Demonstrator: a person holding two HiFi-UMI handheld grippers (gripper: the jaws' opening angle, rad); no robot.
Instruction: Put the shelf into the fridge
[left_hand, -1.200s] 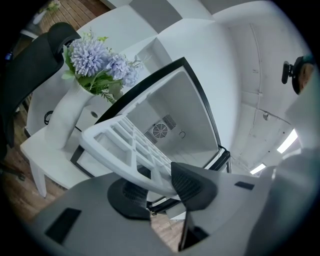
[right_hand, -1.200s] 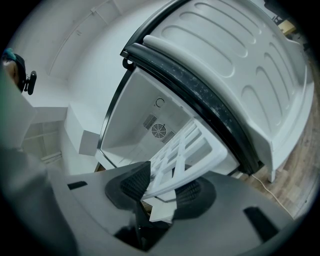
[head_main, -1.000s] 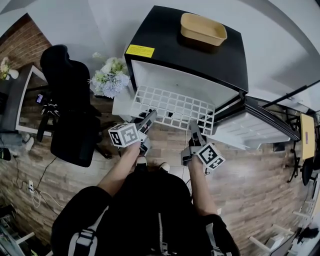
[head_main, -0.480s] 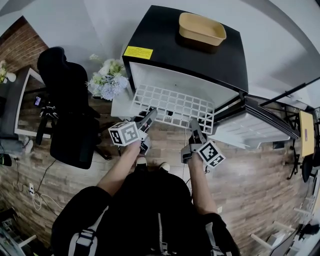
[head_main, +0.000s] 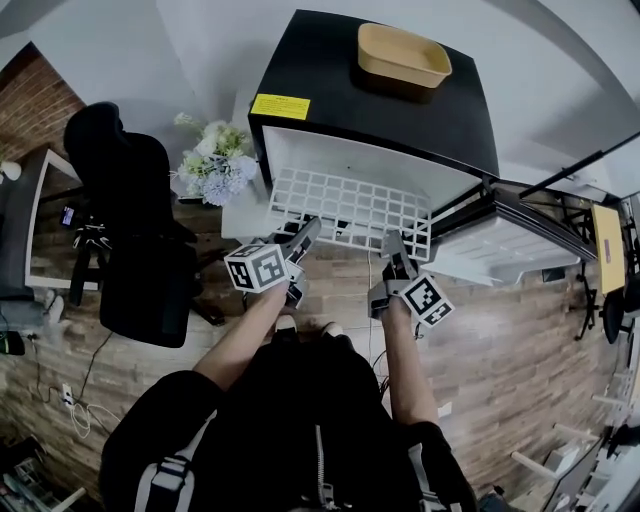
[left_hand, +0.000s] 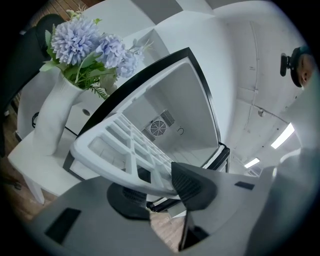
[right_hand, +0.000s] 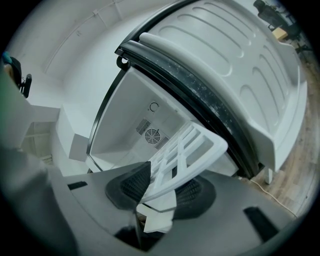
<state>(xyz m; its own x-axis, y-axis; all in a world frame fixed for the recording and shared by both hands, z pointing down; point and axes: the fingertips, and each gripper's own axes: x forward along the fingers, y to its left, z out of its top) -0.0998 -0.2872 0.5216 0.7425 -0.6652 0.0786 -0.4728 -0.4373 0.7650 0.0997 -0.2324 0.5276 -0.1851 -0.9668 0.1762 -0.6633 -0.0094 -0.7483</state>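
Note:
A white grid shelf hangs level in front of the open black fridge, its far edge at the white opening. My left gripper is shut on the shelf's near edge at the left, my right gripper on the same edge at the right. In the left gripper view the shelf is pinched between the pads of the left gripper, with the fridge's back wall and fan beyond. In the right gripper view the shelf is clamped in the right gripper.
The fridge door stands open at the right, close to the shelf's right end. A tan tray sits on the fridge. Left of the fridge a low white table bears a vase of flowers. A black chair stands further left.
The head view has shifted a little. Both grippers keep their hold on the shelf at the same spot before the fridge.

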